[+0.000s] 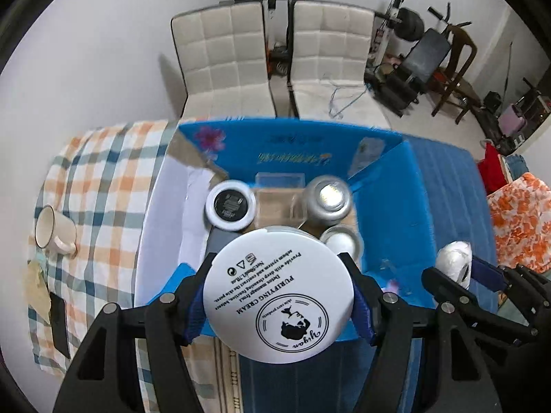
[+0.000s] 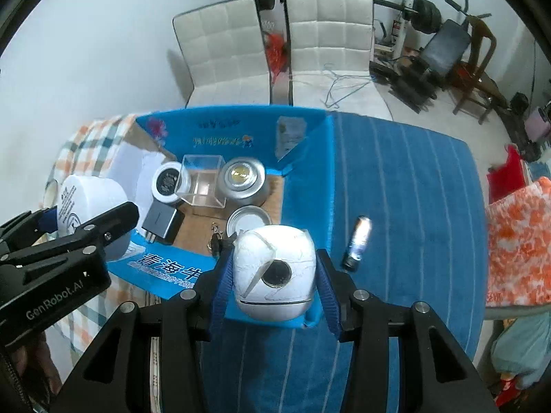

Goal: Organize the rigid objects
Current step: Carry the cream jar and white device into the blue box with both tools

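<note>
My left gripper (image 1: 279,296) is shut on a white purifying cream jar (image 1: 279,296), held above the near edge of the open blue box (image 1: 389,206); the jar also shows in the right wrist view (image 2: 86,203). My right gripper (image 2: 273,275) is shut on a white rounded device (image 2: 275,272) with a dark round disc, over the box's near right corner. In the box (image 2: 303,172) stand a black-lidded white jar (image 2: 169,182), a clear plastic cube (image 2: 201,180), a silver jar (image 2: 242,180), a small open tin (image 2: 248,222), a black charger (image 2: 162,222) and keys (image 2: 215,239).
A small silver and black tube (image 2: 358,242) lies on the blue striped towel (image 2: 396,189) right of the box. A cream mug (image 1: 51,232) stands on the checked cloth (image 1: 103,179) at the left. Two white chairs (image 1: 272,58) stand behind the table.
</note>
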The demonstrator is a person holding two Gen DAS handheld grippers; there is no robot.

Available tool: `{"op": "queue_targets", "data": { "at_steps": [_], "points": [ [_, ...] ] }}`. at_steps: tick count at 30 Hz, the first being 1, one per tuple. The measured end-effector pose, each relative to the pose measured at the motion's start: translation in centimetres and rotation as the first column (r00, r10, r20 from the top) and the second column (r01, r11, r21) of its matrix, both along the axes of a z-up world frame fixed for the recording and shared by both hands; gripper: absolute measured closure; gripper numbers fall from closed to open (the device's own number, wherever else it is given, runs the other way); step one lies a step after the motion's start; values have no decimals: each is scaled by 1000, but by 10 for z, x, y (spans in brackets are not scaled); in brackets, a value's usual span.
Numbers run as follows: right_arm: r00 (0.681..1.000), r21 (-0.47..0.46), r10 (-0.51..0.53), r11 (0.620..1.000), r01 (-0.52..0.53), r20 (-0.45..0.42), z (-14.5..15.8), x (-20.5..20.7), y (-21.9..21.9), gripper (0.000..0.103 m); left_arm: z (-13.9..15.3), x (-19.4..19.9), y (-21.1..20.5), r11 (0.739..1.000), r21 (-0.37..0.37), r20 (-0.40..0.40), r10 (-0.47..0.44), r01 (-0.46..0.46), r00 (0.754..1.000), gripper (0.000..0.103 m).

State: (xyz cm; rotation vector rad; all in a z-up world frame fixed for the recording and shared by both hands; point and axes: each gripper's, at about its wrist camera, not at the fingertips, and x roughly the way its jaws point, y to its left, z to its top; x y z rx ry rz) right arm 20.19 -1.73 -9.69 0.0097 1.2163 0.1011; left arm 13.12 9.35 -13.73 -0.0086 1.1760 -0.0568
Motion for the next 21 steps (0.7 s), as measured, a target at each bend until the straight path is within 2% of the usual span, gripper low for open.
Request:
{"op": "queue_targets", "data": {
  "at_steps": [6,12,21],
  "points": [
    [998,-46,-16,999,13,-60,-41,20,11,54,-38,11,9,1000,-6,-81,-25,25,996,38],
    [993,-90,-45,995,35,-108,-78,34,15,54,-64,21,12,999,-7,-138,-47,47,989,38],
    [982,-157,-81,986,54,-168,-116,41,15,54,-90,32,13,998,-6,-190,-70,70,979,38]
  ]
}}
